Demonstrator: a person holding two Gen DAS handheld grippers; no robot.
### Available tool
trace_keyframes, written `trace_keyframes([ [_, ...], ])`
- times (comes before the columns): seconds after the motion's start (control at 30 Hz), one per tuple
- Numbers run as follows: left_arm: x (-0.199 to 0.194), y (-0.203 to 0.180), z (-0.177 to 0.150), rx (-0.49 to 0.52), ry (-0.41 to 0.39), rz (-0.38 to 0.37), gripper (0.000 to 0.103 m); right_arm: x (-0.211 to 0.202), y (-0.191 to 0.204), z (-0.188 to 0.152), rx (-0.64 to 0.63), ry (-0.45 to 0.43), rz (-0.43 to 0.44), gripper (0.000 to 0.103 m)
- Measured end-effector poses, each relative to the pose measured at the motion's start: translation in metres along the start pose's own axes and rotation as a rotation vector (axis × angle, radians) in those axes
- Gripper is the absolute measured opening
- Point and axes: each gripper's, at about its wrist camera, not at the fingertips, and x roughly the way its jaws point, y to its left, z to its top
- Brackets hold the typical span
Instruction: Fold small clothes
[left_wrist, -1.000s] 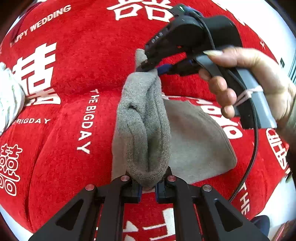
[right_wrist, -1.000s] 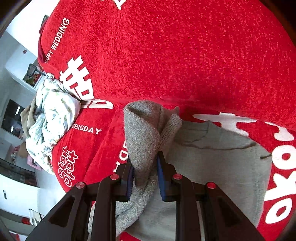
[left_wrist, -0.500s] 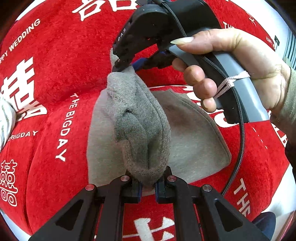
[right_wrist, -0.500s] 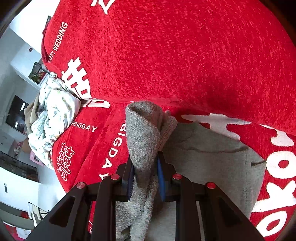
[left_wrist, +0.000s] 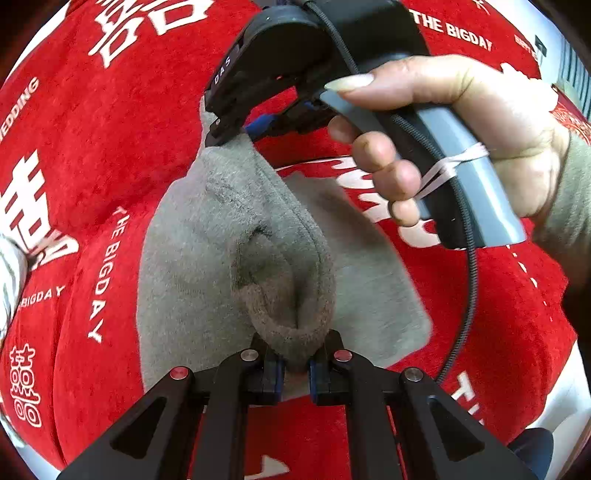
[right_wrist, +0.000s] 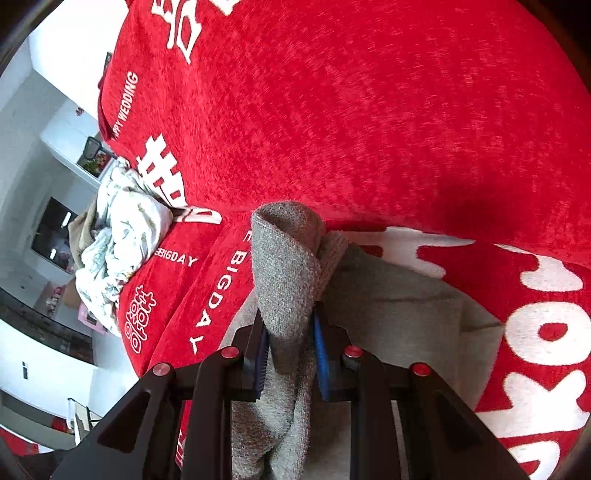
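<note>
Grey knit fabric, a small garment (left_wrist: 229, 236), lies partly flat on the red blanket (left_wrist: 110, 122) with one edge lifted into a fold. The left hand-held gripper (left_wrist: 293, 363) pinches the near end of that raised edge, and the right hand-held gripper (right_wrist: 290, 341), clamped on the far end, keeps it taut between them, probably so both corners travel together across the flat half. A crumpled white cloth (right_wrist: 118, 236) waits at the far left.
</note>
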Motion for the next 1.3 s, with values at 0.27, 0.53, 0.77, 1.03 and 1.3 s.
trace_keyframes([
  [0.27, 0.013, -0.029, 0.012, 0.052, 0.021, -0.03, 0.01, -0.023, -0.031, -0.007, 0.023, -0.025, 0.005, 0.024],
  [0.53, 0.04, -0.045, 0.011, 0.11, 0.069, 0.008, 0.01, -0.022, -0.06, -0.022, 0.072, -0.037, 0.022, 0.024],
  [0.77, 0.057, -0.057, 0.008, 0.163, 0.092, 0.05, 0.01, -0.013, -0.097, -0.04, 0.193, -0.06, 0.059, 0.024],
  [1.03, 0.064, -0.069, 0.001, 0.194, 0.095, 0.092, 0.01, -0.007, -0.119, -0.051, 0.259, -0.079, 0.049, 0.022],
  [1.3, 0.058, -0.077, 0.003, 0.218, 0.074, 0.106, 0.01, -0.017, -0.115, -0.052, 0.239, -0.117, 0.02, 0.012],
])
